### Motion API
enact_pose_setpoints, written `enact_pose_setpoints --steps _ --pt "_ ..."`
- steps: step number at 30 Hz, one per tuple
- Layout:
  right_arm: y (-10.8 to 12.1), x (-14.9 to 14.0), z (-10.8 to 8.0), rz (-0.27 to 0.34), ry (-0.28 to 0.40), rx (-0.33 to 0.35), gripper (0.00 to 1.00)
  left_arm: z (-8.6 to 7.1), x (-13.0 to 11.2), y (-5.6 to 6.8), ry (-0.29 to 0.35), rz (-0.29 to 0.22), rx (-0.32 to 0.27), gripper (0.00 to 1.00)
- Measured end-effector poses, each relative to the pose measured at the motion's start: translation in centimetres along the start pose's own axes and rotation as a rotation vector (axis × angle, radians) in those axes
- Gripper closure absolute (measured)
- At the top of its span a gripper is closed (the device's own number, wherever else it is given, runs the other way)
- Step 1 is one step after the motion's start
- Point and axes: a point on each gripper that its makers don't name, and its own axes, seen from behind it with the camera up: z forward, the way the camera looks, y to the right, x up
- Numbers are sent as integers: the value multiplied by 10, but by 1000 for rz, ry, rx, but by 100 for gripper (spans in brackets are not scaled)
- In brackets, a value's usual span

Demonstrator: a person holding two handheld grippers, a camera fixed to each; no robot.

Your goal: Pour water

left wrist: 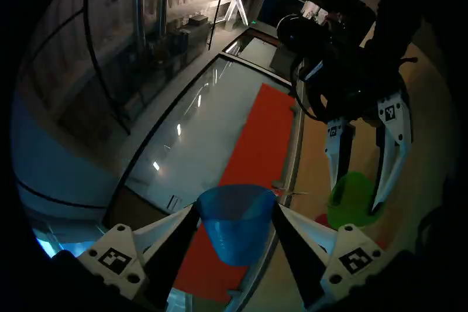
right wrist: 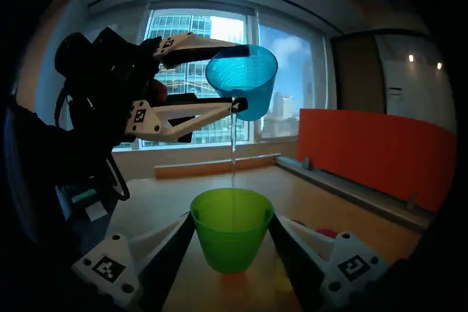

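Observation:
My left gripper [left wrist: 237, 211] is shut on a translucent blue cup [left wrist: 236, 236], holding it by its sides. In the right gripper view that blue cup [right wrist: 244, 78] is tipped over in the left gripper [right wrist: 240, 75], high above the table. A thin stream of water [right wrist: 233, 142] falls from its rim into a green cup [right wrist: 232, 236]. My right gripper [right wrist: 232, 219] is shut on the green cup, which stands upright just above the wooden table [right wrist: 327, 206]. In the left gripper view the right gripper [left wrist: 355, 195] holds the green cup [left wrist: 350, 201] below the blue one.
An orange partition [right wrist: 374, 148] runs along the table's right side. A large window [right wrist: 187, 37] lies behind. A small red object [right wrist: 325, 233] sits beside the green cup. A dark sleeve and cables [right wrist: 88, 107] are at the left, with small items [right wrist: 88, 204] on the table.

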Motion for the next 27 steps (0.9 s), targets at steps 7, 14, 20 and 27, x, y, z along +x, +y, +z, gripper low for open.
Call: enact_pose_setpoints --steps 7,14,20,27 --pt "0 2 0 -6 3 0 10 -2 1 0 6 17 3 13" --pt "0 4 1 -6 9 0 10 -4 3 0 10 42 1 12" --pt "1 5 1 -7 10 0 10 -4 4 -2 10 52 3 13" --pt "1 7 2 -8 15 -1 10 -3 3 1 7 74 -1 13"
